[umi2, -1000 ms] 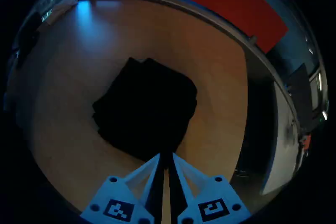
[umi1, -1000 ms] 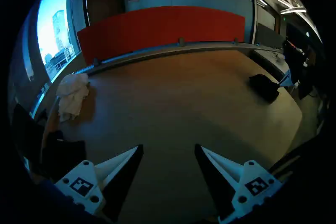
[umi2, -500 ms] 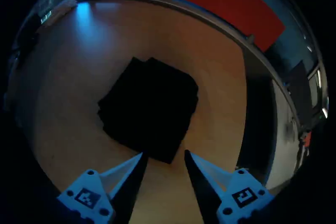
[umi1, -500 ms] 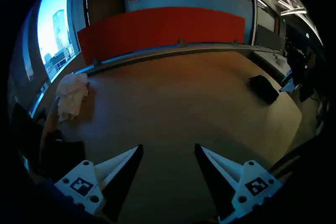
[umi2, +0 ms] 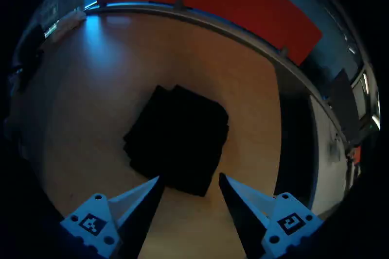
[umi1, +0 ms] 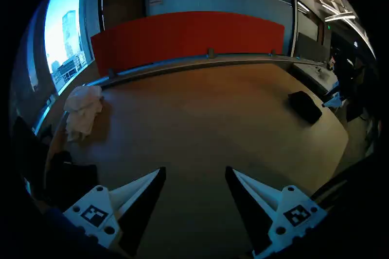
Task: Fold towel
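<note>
Gaping empty: left tongs (umi1: pixel 194 174), right tongs (umi2: pixel 188 183) near folded black towel (umi2: pixel 177 137) (white cloth (umi1: pixel 82 111) well apart).

table (umi2: pixel 97 89): smooth wood, slight sheen | towel (umi2: pixel 180 137): matt cloth | right tongs (umi2: pixel 189 178): white matt plastic

left view: low, across table (umi1: pixel 204 113) | right view: close above towel (umi2: pixel 177 140) (both share it)

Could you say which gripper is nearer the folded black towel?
Right: the right gripper is open just short of the folded black towel; the left gripper is far across the wooden table.
</note>
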`<action>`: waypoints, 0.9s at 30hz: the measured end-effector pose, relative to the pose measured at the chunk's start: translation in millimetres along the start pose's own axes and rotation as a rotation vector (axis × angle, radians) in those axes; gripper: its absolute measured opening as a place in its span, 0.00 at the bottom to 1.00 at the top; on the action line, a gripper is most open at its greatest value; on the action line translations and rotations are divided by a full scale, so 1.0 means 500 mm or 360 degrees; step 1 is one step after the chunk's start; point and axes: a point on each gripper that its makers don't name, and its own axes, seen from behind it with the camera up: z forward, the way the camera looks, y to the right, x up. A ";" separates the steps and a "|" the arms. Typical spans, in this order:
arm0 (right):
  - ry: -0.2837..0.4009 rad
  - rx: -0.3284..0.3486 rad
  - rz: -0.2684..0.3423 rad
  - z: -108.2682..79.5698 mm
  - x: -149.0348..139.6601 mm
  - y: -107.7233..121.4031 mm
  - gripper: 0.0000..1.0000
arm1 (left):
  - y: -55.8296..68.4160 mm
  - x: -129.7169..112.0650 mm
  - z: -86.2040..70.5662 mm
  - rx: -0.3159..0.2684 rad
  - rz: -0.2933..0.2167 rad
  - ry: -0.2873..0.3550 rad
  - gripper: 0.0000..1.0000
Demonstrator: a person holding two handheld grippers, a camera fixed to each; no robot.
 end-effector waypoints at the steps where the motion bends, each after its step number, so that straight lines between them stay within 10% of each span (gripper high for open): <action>1: 0.0019 -0.0008 0.0019 -0.003 0.007 -0.002 0.84 | -0.002 0.002 0.000 -0.0001 -0.0004 0.0004 0.90; 15: 0.0407 -0.0168 0.0450 -0.054 0.113 -0.018 0.84 | -0.022 0.024 -0.001 0.0000 -0.0016 0.0053 0.90; 27: 0.0713 -0.0295 0.0545 -0.105 0.184 -0.030 0.84 | -0.030 0.040 -0.001 0.0003 -0.0038 0.0087 0.90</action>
